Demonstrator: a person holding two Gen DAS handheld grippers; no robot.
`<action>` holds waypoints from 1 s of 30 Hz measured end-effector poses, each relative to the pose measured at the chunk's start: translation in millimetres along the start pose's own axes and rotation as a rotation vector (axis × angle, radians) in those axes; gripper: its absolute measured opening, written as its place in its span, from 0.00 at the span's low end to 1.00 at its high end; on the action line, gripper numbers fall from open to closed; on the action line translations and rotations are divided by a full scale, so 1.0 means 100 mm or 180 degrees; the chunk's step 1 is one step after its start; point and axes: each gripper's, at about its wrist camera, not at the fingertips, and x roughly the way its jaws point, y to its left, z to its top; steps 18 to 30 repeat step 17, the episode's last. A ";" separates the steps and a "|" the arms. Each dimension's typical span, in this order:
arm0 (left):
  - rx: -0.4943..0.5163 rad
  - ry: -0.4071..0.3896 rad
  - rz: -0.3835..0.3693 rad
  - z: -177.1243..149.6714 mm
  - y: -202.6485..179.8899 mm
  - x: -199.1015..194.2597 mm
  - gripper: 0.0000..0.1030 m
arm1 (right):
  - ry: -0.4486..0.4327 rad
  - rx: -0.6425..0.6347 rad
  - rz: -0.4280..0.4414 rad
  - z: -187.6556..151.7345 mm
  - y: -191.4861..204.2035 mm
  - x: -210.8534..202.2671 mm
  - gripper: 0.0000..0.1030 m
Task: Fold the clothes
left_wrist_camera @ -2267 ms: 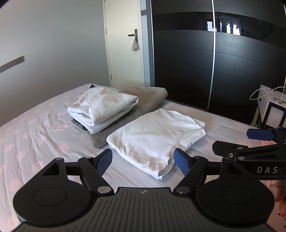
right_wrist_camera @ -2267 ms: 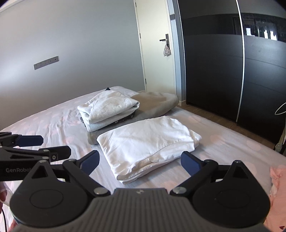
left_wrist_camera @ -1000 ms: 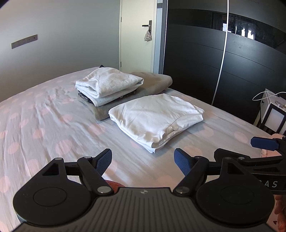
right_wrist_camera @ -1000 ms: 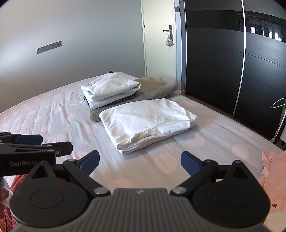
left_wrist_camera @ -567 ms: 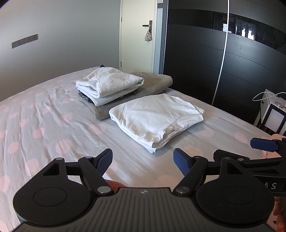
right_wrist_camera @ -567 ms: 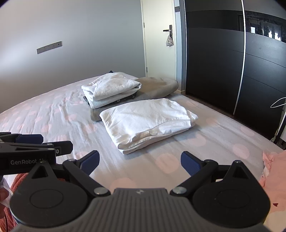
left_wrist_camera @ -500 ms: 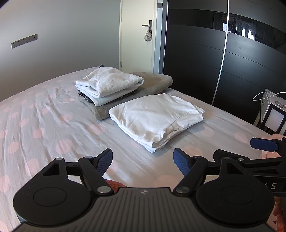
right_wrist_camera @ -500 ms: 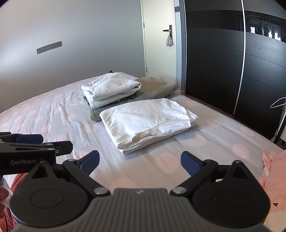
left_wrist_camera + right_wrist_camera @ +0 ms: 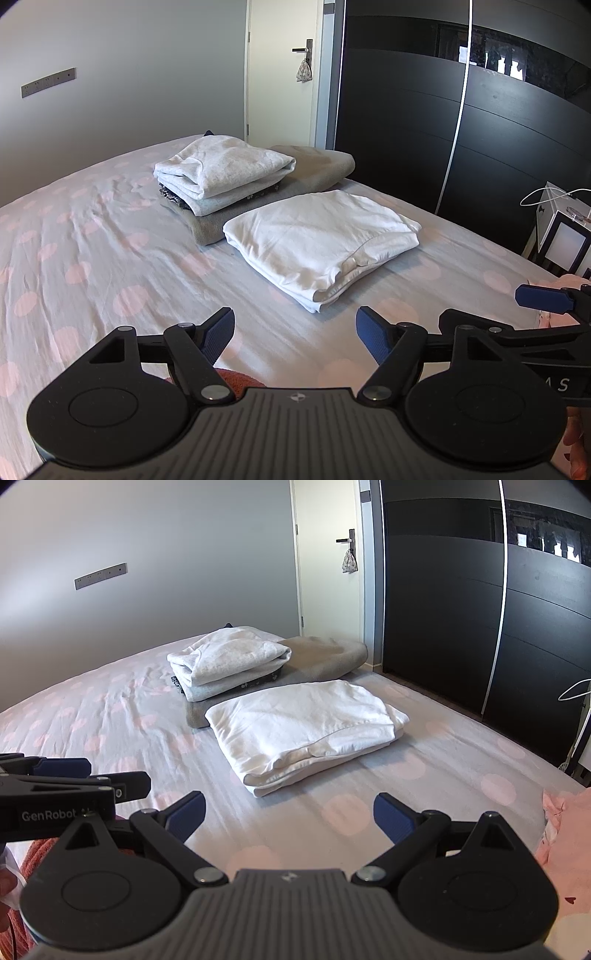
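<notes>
left gripper [image 9: 295, 326]: jaws apart, empty | right gripper [image 9: 289, 812]: jaws apart, empty | folded white cotton garment [image 9: 320, 238]: on pink-dotted bedsheet [image 9: 92, 258], 12 o'clock of both | folded grey clothes stack [image 9: 225, 171]: 11 o'clock

Bare polka-dot bedsheet [image 9: 122, 266] lies open from 9 to 12 o'clock of the left gripper [image 9: 295, 328]. At 12 to 1 the folded white garment [image 9: 317, 236] blocks the way, touching the stacked clothes pile [image 9: 225, 173] behind. The pink garment [image 9: 565, 834] crowds the right gripper [image 9: 289, 811] at 3.
</notes>
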 end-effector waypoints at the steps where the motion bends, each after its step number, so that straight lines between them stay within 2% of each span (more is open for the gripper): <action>1: 0.0011 -0.0008 0.0025 0.00 -0.01 0.00 0.69 | 0.0002 -0.0007 0.0001 0.00 0.01 0.00 0.96; 4: 0.0059 -0.0024 0.0055 -0.01 -0.02 0.00 0.66 | 0.0002 -0.0025 -0.0005 -0.01 0.02 0.00 0.96; 30: 0.0052 0.0003 0.0008 -0.01 0.00 0.01 0.66 | 0.0015 -0.0009 0.0012 0.00 0.02 0.01 0.96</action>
